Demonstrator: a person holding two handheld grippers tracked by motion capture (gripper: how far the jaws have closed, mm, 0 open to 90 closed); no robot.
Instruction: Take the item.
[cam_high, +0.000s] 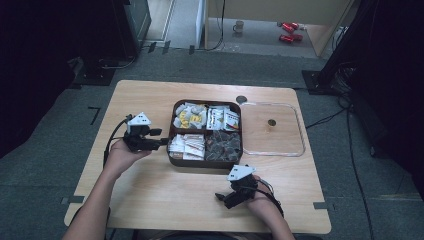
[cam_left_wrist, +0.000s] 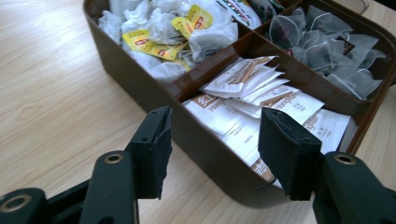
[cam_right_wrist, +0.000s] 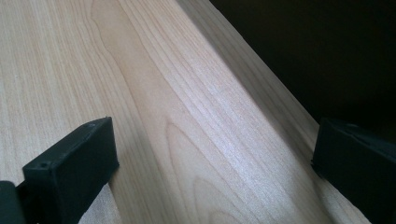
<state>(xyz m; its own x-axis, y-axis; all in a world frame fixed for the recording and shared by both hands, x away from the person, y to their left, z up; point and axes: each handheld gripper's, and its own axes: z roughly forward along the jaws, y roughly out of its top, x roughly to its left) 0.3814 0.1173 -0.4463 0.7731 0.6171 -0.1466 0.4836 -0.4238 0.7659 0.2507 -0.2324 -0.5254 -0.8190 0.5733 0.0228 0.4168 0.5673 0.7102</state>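
Jaws of the left gripper (cam_left_wrist: 212, 149) stand apart, empty, straddling the near wall of the brown compartment box (cam_left_wrist: 140, 77), over its white sachets (cam_left_wrist: 261, 100). Right gripper (cam_right_wrist: 212, 163) jaws gape wide over bare counter (cam_right_wrist: 187, 116), well apart from the box.

A recording lab: a lone wooden table (cam_high: 150, 190) stands on grey carpet (cam_high: 45, 165), ringed by black curtains (cam_high: 30, 60), stand bases (cam_high: 97, 72), floor cables (cam_high: 350, 150) and tape marks (cam_high: 95, 114).
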